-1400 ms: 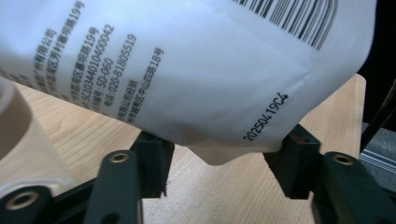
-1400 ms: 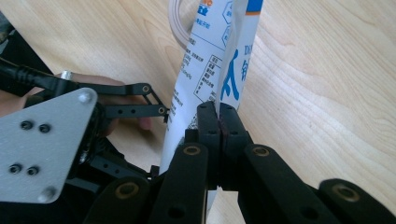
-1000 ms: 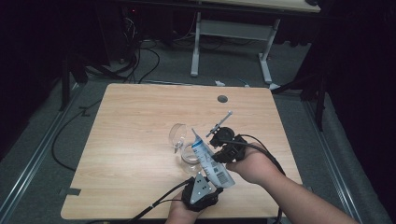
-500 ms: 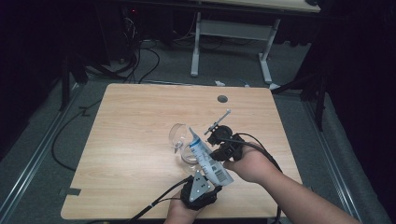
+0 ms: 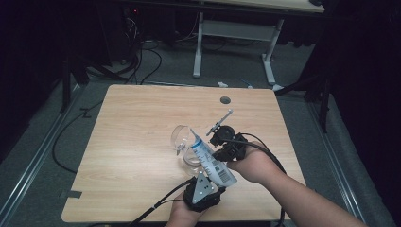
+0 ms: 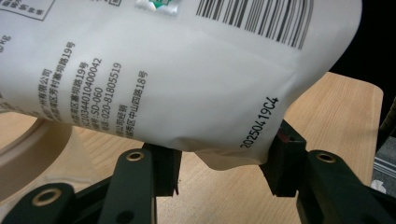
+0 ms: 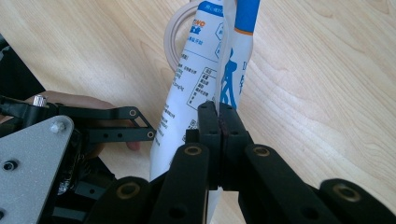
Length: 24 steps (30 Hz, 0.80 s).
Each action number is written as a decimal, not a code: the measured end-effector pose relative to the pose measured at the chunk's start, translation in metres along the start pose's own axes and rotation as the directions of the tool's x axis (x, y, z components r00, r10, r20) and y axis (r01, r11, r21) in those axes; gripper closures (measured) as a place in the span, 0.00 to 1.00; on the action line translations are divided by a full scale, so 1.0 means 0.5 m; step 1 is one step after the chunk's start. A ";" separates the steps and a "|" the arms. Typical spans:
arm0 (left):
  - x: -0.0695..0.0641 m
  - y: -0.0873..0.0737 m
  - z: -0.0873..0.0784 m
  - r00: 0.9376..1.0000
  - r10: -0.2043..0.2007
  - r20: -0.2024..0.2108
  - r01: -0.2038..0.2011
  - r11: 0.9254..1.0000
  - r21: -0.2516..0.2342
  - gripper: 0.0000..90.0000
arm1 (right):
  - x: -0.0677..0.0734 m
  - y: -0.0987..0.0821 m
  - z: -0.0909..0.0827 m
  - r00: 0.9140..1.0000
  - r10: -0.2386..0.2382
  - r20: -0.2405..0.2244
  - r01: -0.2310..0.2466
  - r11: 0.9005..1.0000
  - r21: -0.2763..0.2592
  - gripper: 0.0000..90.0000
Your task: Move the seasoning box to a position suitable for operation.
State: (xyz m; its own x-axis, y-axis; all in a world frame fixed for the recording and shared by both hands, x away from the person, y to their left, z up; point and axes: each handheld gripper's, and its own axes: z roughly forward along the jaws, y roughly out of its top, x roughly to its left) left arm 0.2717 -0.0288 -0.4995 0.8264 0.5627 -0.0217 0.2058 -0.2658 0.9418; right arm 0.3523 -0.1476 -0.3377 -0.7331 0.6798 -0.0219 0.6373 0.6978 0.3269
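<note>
Pouch: white-and-blue printed pouch (image 5: 210, 158) held above the bench's near right part, over a clear glass (image 5: 182, 142).
Right tongs (image 7: 218, 112): clamped tight on the pouch's edge.
Left tongs (image 6: 219, 170): half-spread, pinching its bottom end.
Surface: light wood bench (image 5: 142, 118), dark room.
Axis: slanting, top away-left.

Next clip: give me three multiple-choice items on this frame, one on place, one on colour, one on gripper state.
1. Where is the clear glass bowl?
A. on the table
B. on the floor
C. on the far desk

2. What colour is the pouch mostly?
A. red
B. white with blue
C. green

3. How is the right gripper?
A. wide open
B. lying on the table
C. shut on the pouch

Answers:
1 A, the high view shows the bowl on the wooden top.
2 B, white panels with blue print.
3 C, its jaws pinch the pouch's edge in the right gripper view.
</note>
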 end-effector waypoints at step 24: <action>-0.008 0.004 0.000 1.000 0.031 0.001 -0.031 0.999 -0.013 0.59 | 0.001 0.017 0.002 1.000 -0.024 0.005 0.024 1.000 0.007 1.00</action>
State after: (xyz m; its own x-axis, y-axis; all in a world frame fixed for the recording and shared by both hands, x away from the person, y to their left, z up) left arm 0.2689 -0.0316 -0.4978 0.8329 0.5533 0.0066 0.1736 -0.2726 0.9463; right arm 0.3576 -0.1410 -0.3357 -0.7472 0.6637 -0.0345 0.6209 0.7157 0.3197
